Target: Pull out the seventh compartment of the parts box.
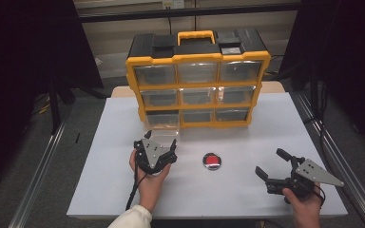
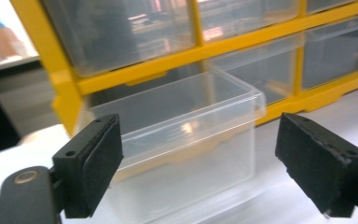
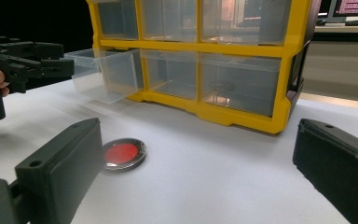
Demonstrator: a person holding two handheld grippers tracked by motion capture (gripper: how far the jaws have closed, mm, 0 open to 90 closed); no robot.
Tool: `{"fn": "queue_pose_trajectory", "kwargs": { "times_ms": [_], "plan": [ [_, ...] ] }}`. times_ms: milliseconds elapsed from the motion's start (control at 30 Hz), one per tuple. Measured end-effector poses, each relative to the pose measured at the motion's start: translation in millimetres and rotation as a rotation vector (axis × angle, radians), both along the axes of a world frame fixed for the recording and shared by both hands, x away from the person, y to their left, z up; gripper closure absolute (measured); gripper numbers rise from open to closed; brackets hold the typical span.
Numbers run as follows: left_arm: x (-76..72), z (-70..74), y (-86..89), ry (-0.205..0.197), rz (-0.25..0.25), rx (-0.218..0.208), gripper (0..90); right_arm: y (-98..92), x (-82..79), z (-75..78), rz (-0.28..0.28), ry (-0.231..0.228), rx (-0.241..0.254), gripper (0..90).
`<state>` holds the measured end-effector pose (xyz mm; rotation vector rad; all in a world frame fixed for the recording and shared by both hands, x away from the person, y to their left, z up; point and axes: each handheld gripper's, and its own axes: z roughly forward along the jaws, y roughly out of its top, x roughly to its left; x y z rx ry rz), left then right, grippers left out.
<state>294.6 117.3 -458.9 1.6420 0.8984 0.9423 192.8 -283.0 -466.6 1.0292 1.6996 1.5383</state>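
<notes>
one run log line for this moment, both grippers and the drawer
left gripper: open, before pulled-out clear drawer, not gripping | right gripper: open, empty | red disc: on table between grippers

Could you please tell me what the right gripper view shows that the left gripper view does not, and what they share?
Right gripper view alone: a round red disc with a silver rim lying on the white table, the left gripper in a hand beside the drawer, and the right gripper with its fingers wide apart.

Left gripper view alone: the left gripper's own black fingers spread open, just in front of the drawer and not touching it.

Both: the yellow-framed organiser cabinet and its pulled-out clear plastic drawer.
</notes>
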Motion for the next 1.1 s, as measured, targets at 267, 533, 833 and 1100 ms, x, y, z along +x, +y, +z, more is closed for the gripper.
{"fn": "queue_pose_trajectory", "kwargs": {
  "times_ms": [267,533,833,1100],
  "plan": [
    [1.1,2.4,-2.8,0.069,-0.083,-0.080,9.8,1.2,0.7,0.4,0.005,-0.003,0.006,1.5],
    [0.6,7.4,-9.7,0.131,-0.191,-0.142,7.8,2.6,0.2,1.5,0.010,-0.003,0.008,1.5],
    [0.8,7.7,-17.9,0.169,-0.286,-0.154,7.4,2.9,-1.3,2.2,0.022,-0.004,0.000,1.5],
    [2.6,6.5,-24.4,0.190,-0.344,-0.146,6.7,3.0,-1.6,1.8,0.022,0.002,0.004,1.4]
  ]
}}
